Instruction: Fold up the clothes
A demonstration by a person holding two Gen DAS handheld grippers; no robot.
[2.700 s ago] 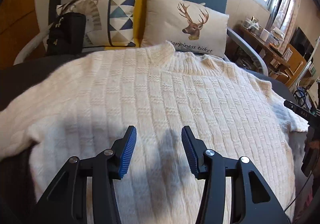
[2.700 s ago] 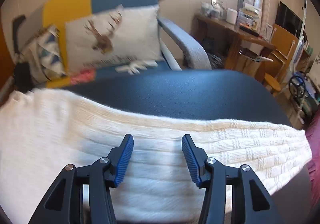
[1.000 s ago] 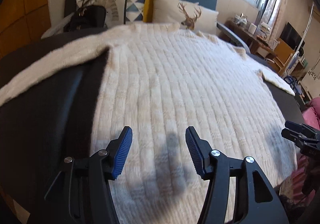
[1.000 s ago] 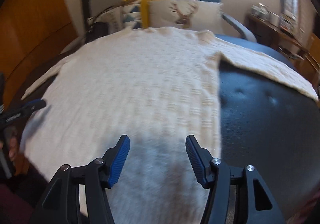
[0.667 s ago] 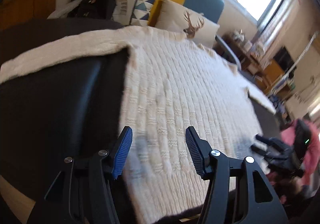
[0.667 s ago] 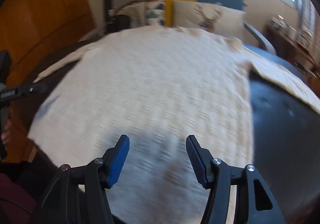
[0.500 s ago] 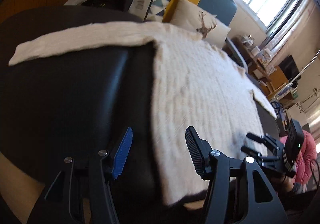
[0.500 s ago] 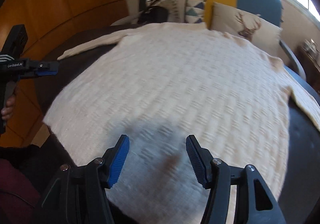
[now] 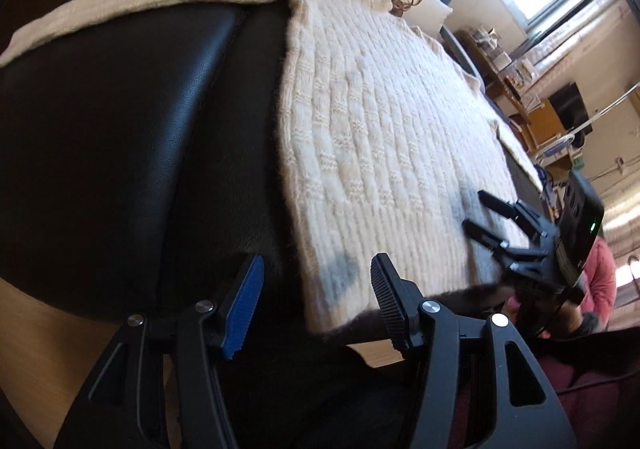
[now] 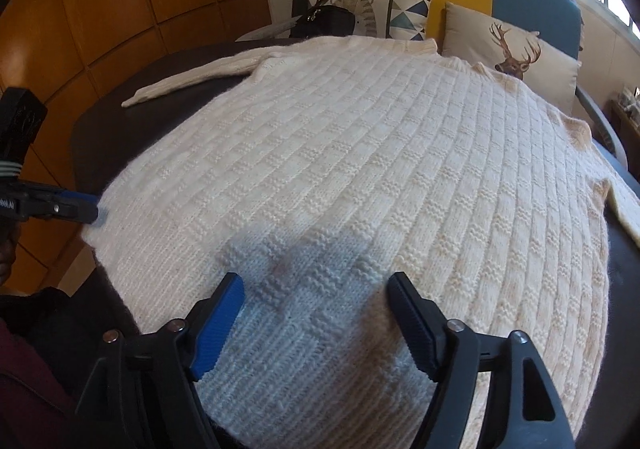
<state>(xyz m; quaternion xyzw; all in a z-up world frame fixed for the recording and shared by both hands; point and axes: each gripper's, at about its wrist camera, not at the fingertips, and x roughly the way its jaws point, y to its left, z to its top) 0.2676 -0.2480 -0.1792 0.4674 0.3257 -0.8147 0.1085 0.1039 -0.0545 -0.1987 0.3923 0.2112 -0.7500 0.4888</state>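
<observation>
A cream knitted sweater (image 10: 380,177) lies spread flat, front down or up I cannot tell, on a dark leather-like counter (image 9: 120,137), its sleeves stretched out left and right. The left gripper (image 9: 316,289) hangs spread at the sweater's near left hem corner; the right gripper (image 10: 316,313) hangs spread over the near hem. A deer cushion (image 10: 516,53) sits beyond.

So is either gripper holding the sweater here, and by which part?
Nothing is held. The left gripper is open at the bottom hem corner of the sweater; the right gripper is open over the hem, with no fabric between its fingers.
</observation>
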